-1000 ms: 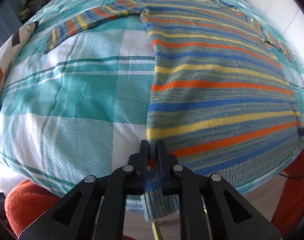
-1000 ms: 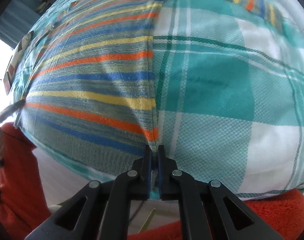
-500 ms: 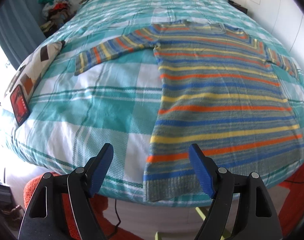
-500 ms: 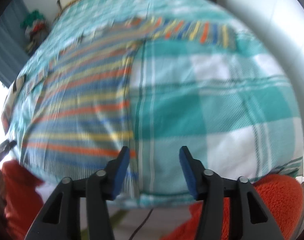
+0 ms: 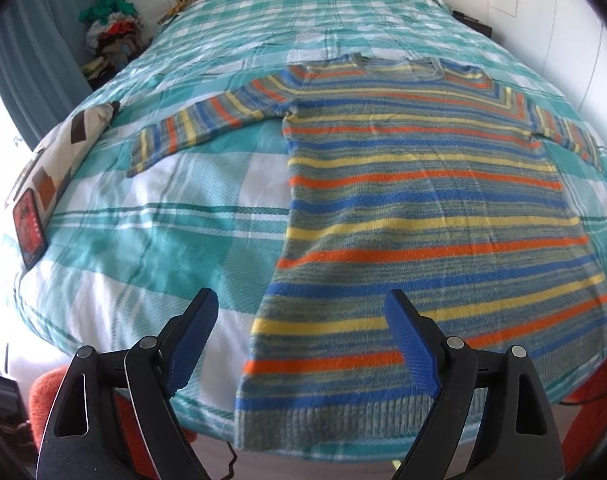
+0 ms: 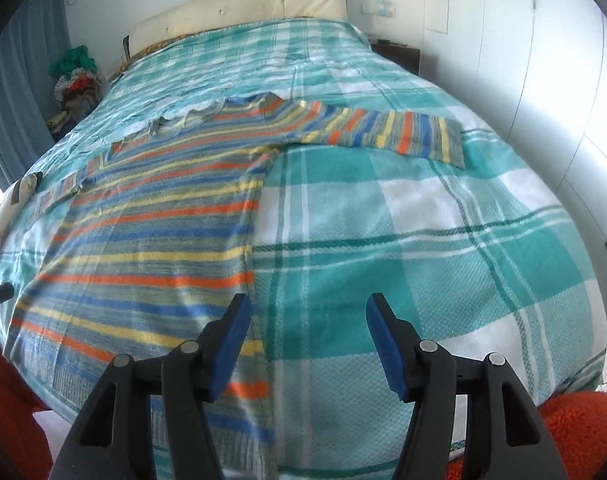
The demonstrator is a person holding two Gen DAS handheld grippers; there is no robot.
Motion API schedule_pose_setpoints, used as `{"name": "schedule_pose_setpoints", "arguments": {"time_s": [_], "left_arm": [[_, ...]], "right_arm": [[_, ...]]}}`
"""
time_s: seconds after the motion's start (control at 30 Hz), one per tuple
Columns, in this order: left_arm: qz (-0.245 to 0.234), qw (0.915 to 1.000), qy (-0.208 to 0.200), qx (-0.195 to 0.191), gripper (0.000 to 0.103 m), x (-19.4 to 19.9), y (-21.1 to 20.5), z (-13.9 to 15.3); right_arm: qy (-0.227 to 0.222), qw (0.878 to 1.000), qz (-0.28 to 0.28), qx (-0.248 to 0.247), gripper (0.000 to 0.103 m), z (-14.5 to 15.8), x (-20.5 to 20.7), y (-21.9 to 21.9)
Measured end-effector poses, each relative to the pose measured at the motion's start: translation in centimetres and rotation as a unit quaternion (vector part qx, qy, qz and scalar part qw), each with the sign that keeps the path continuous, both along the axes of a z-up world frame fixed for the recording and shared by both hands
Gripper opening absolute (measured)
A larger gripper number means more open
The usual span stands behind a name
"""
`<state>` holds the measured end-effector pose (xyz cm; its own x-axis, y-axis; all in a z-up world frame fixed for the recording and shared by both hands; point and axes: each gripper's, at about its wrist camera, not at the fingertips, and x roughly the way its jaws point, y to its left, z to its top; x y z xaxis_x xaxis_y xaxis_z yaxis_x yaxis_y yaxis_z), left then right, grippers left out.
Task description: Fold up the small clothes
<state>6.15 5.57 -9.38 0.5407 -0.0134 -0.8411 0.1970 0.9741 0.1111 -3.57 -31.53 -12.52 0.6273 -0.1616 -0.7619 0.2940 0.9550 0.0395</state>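
Right now your left gripper point(image 5: 299, 332) is hovering above the striped sweater's point(image 5: 423, 208) hem corner, its jaws opening wide with nothing pressed between the blue pads point(image 5: 411, 344). Your right gripper point(image 6: 305, 336) is hanging over the sweater's other side edge, also opening and gripping nothing. The sweater is lying flat and face up on the checked bedspread point(image 5: 191, 220), both sleeves spread outward, its ribbed hem point(image 5: 343, 416) sitting at the bed's near edge and its neckline pointing toward the headboard point(image 6: 239, 8). A patterned pillow point(image 5: 51, 168) is resting well to the left of the sweater. Something orange and fuzzy point(image 6: 579, 436) is showing below the bed's edge, possibly a rug.
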Motion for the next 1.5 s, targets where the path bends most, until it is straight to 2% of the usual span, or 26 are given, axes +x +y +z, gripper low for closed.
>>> {"name": "schedule_pose_setpoints", "arguments": {"time_s": [0.17,0.23,0.27,0.37,0.57,1.0,1.23,1.5], "left_arm": [[0.005,0.9995,0.031,-0.004,0.087,1.6,-0.8,-4.0],[0.005,0.9991,0.041,-0.004,0.092,1.7,-0.9,-5.3],[0.012,0.9994,0.033,-0.007,0.097,1.6,-0.7,-5.5],[0.025,0.9986,0.039,-0.024,0.101,1.6,-0.2,-5.8],[0.023,0.9988,0.037,-0.021,0.102,1.4,-0.2,-5.9],[0.021,0.9987,0.044,-0.017,0.103,1.7,-0.3,-6.1],[0.02,0.9983,0.052,-0.015,0.103,1.9,-0.3,-6.1],[0.015,0.9991,0.037,-0.013,0.103,1.4,-0.5,-6.1]], "right_arm": [[0.012,1.0,-0.009,-0.004,0.061,-1.1,0.3,-0.6],[0.027,1.0,-0.016,-0.001,0.061,-2.0,0.7,-0.9],[0.032,0.999,-0.018,0.002,0.061,-2.3,0.8,-1.1],[0.06,0.998,-0.023,0.012,0.061,-3.7,1.2,-1.5],[0.069,0.997,-0.02,0.009,0.069,-4.5,1.3,-1.3],[0.073,0.997,-0.012,0.015,0.083,-5.3,1.4,-0.9],[0.075,0.997,-0.008,0.009,0.087,-5.5,1.6,-0.6],[0.079,0.997,-0.002,0.003,0.092,-5.7,1.9,-0.4]]}}
